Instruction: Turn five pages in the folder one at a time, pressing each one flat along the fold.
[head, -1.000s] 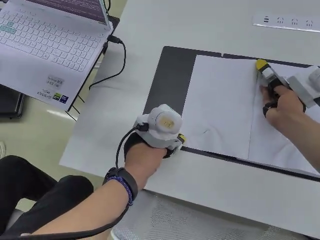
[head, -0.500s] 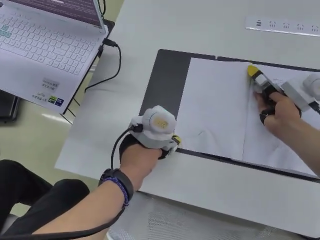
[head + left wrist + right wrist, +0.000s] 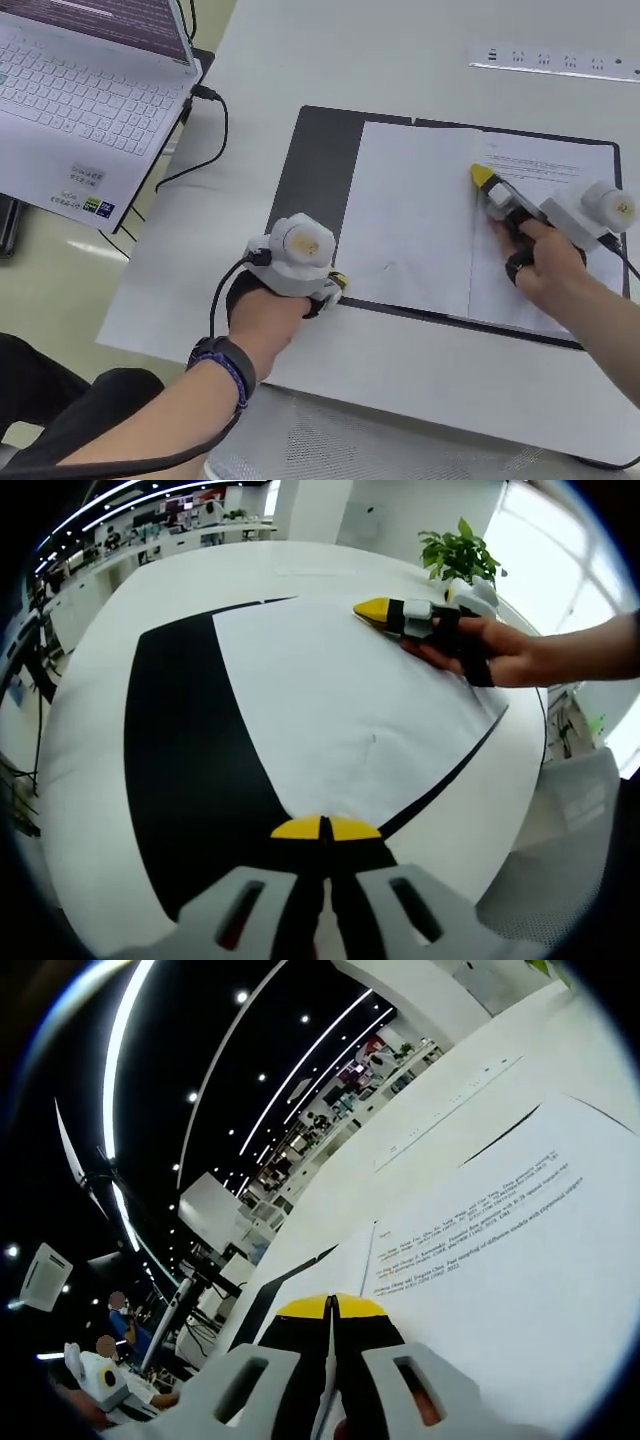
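Folder (image 3: 318,170) open flat mid-desk (image 3: 400,50), black inner cover bare at left. Left gripper (image 3: 325,829) at folder's near edge, by blank page (image 3: 410,220) near corner; fingers closed tip to tip, empty. Right gripper (image 3: 481,177) tip on fold toward far edge, beside printed page (image 3: 560,170); fingers closed, holding nothing. Laptop (image 3: 80,100) beyond desk's left edge.

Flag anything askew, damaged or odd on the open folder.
Nothing serious. The open black folder lies flat on the white table. Only a small faint mark on the blank left page stands out; crease or smudge, I cannot tell.
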Motion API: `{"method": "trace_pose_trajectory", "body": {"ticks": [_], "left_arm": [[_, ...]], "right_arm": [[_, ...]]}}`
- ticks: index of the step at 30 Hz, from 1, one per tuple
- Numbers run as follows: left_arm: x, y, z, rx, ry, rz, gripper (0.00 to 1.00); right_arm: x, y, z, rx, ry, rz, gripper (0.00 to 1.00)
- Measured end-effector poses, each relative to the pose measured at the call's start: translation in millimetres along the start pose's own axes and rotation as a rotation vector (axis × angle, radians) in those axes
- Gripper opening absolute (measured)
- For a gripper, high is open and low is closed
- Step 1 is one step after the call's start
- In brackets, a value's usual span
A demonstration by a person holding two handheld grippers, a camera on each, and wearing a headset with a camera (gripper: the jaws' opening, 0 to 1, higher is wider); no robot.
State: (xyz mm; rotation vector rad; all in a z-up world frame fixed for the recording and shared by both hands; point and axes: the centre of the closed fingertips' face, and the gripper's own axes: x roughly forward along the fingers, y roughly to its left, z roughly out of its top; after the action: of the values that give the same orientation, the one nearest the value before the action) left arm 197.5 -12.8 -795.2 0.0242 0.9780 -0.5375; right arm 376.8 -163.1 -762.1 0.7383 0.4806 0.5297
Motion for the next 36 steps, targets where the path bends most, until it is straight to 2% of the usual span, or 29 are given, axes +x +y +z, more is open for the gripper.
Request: {"method": "trace_pose_trajectory", "body": {"ticks": [3,6,18,29,36], "left_arm": [[0.3,0.1,0.2,0.004,-0.001,0.000,0.00],[0.5,0.1,0.0,0.003,0.000,-0.001,0.00],[-0.3,-0.7,0.0,-0.001,-0.015,0.006,0.00],[0.2,-1.1,0.7,0.022,-0.016,0.004,0.00],[-0.2,-1.6,0.5,0.036,-0.018,0.003,0.00]], "right_arm": [[-9.9,4.8,-6.7,-0.003,0.004,0.007,0.00],[-19.2,10.9,-16.5,-0.059,0.036,0.008,0.00],[-53.9,20.7,-40.2,-0.046,0.043,0.032,0.00],[-73.5,26.7,-56.3,-0.059,0.082,0.034,0.00],[-90.4,35.9,-73.7,-0.090,0.128,0.047,0.00]]}}
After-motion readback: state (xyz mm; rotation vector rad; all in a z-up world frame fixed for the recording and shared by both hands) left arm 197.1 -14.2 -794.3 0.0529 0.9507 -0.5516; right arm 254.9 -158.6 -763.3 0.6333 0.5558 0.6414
